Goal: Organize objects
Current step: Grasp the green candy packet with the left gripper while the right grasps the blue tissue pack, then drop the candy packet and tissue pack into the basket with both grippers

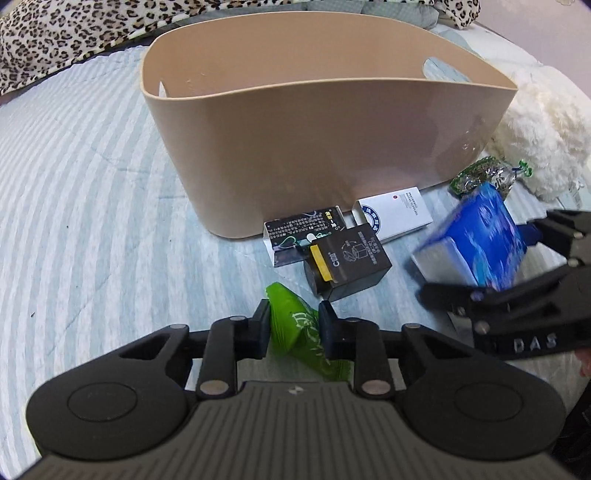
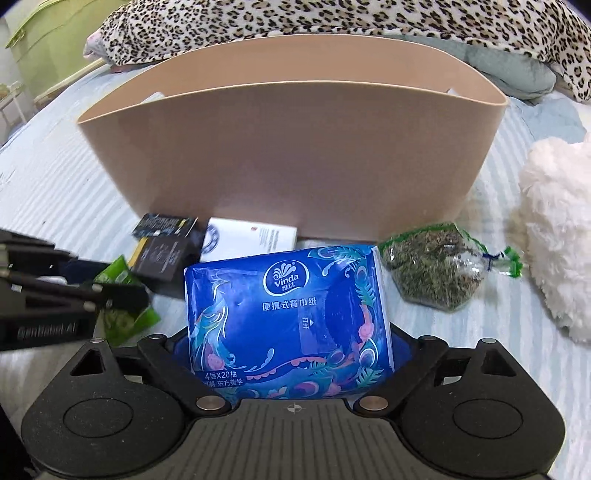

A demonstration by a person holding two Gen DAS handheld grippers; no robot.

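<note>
A beige plastic bin (image 1: 332, 155) stands on the striped bed; it also shows in the right wrist view (image 2: 295, 158). My left gripper (image 1: 293, 325) is shut on a green packet (image 1: 295, 328), low over the bed in front of the bin. My right gripper (image 2: 291, 354) is shut on a blue Vinda tissue pack (image 2: 288, 317), held above the bed; its fingertips are hidden behind the pack. The pack (image 1: 476, 240) and the right gripper (image 1: 524, 280) show blurred in the left wrist view. The left gripper (image 2: 122, 295) and the green packet (image 2: 122, 314) show at left in the right wrist view.
A black box (image 1: 347, 262), a dark printed box (image 1: 306, 232) and a white box (image 1: 395, 216) lie in front of the bin. A clear bag of dried herbs (image 2: 432, 269) lies to the right. A white fluffy toy (image 2: 557, 236) lies far right. A leopard-print blanket (image 2: 332, 18) lies behind.
</note>
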